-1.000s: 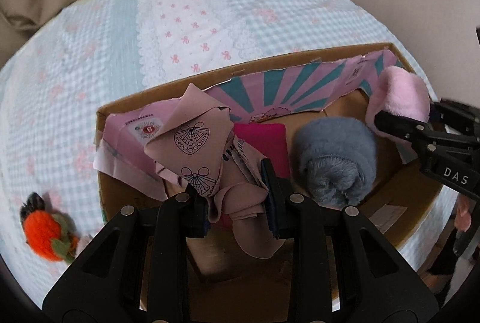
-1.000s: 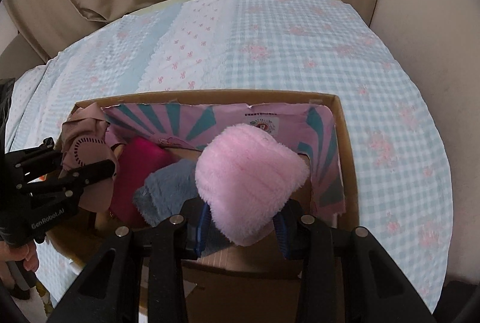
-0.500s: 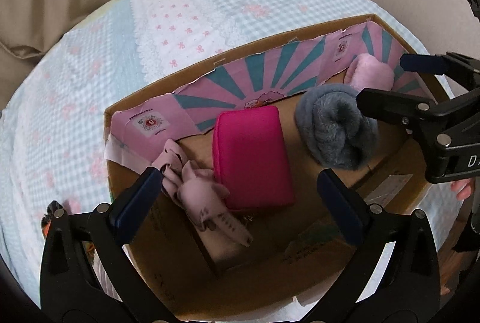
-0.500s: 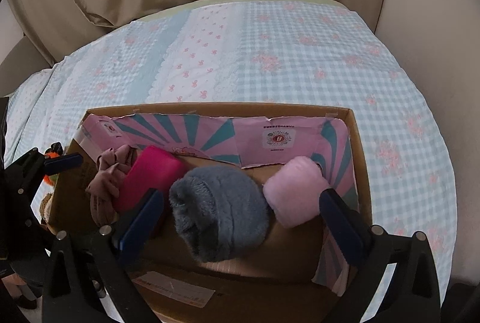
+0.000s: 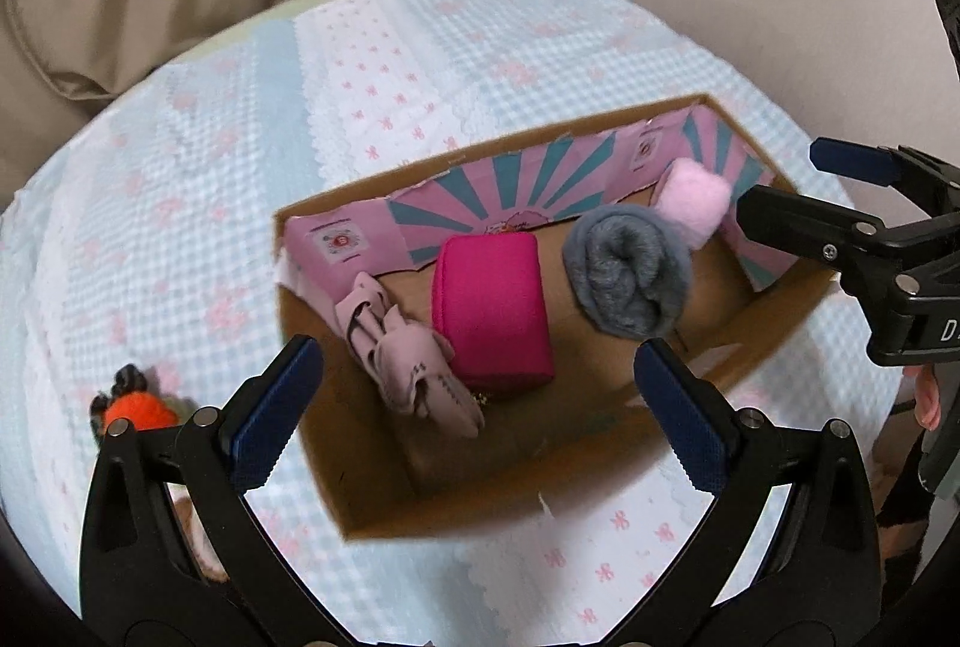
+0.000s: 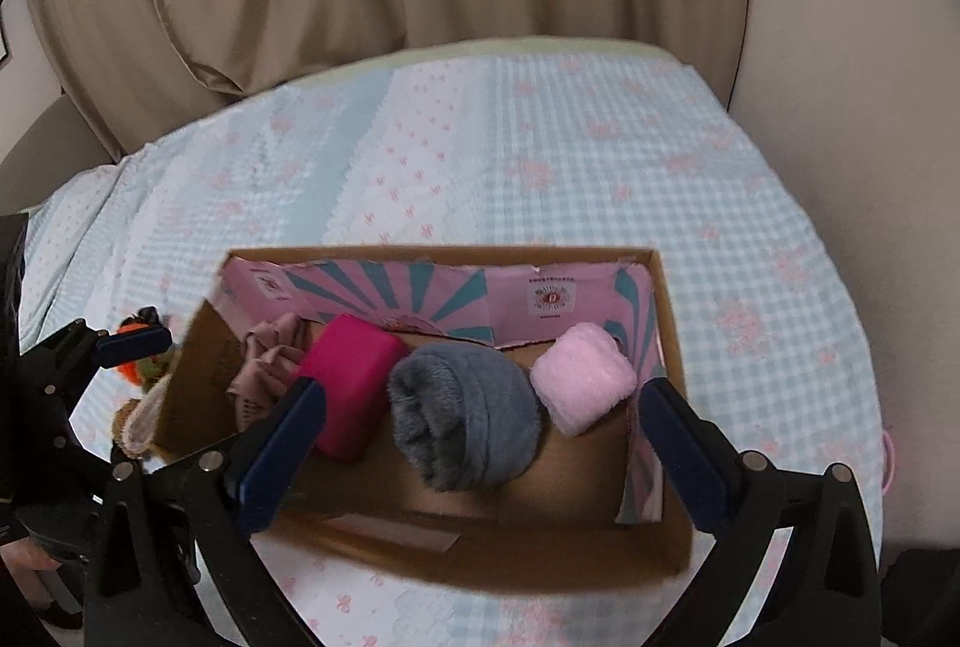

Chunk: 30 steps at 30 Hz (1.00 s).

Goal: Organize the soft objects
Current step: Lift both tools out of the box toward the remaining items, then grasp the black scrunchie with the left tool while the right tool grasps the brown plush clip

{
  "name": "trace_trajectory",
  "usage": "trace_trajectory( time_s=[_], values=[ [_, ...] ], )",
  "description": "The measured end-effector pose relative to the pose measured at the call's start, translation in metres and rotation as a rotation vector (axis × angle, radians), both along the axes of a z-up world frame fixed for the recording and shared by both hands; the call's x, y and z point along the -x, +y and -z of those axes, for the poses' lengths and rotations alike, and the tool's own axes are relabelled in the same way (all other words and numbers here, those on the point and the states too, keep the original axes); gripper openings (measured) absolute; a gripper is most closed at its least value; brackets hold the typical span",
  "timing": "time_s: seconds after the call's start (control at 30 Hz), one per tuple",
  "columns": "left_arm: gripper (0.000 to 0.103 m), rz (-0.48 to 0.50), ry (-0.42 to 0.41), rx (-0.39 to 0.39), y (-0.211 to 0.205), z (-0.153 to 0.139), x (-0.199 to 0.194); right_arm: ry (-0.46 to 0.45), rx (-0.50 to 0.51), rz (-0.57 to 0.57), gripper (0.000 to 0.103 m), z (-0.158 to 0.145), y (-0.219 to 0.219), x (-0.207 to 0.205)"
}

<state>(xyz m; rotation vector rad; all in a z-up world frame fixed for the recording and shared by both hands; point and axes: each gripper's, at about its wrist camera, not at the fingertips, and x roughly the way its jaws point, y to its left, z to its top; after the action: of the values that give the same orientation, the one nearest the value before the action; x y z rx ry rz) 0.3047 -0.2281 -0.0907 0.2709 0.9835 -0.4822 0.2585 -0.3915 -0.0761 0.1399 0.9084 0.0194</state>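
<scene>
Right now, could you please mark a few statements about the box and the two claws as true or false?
1. Both claws are open and empty. True: the left claw and the right claw hold nothing.
2. The grey fleece roll lies between the magenta pad and the pink fluffy roll. True.
3. The pink fluffy roll lies on the bedspread outside the cardboard box. False: it is inside the box, at its right end.
4. The orange plush toy is in the box. False: it lies on the bedspread, left of the box.
5. The mauve printed cloth lies beside the magenta pad. True.
</scene>
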Motion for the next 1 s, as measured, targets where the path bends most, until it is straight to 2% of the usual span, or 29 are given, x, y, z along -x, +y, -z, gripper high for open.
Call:
trace_trajectory(
  time_s=[0.23, 0.43, 0.57, 0.73, 0.83, 1.0],
  values=[
    [0.103, -0.037, -0.09, 0.055, 0.033, -0.044, 0.042, -0.099, 0.029, -0.024, 0.103, -0.04, 0.016, 0.046],
    [0.103, -0.079, -0.16, 0.11, 0.087, -0.074, 0.086, -0.184, 0.041, -0.039, 0.103, -0.068, 0.042, 0.088],
    [0.103, -0.132, -0.208, 0.134, 0.131, -0.084, 0.114, -0.23, 0.058, -0.031, 0.103, -0.075, 0.063, 0.116],
    [0.103, -0.222, -0.275, 0.189, 0.192, -0.09, 0.151, -0.267, 0.008, -0.035, 0.103, -0.071, 0.086, 0.146],
    [0.103, -0.276, -0.319, 0.188, 0.222, -0.087, 0.169, -0.298, -0.031, -0.026, 0.103, -0.066, 0.101, 0.163],
    [0.103, -0.33, -0.347, 0.166, 0.263, -0.074, 0.186, -0.329, -0.011, -0.027, 0.103, -0.061, 0.128, 0.18]
  ],
)
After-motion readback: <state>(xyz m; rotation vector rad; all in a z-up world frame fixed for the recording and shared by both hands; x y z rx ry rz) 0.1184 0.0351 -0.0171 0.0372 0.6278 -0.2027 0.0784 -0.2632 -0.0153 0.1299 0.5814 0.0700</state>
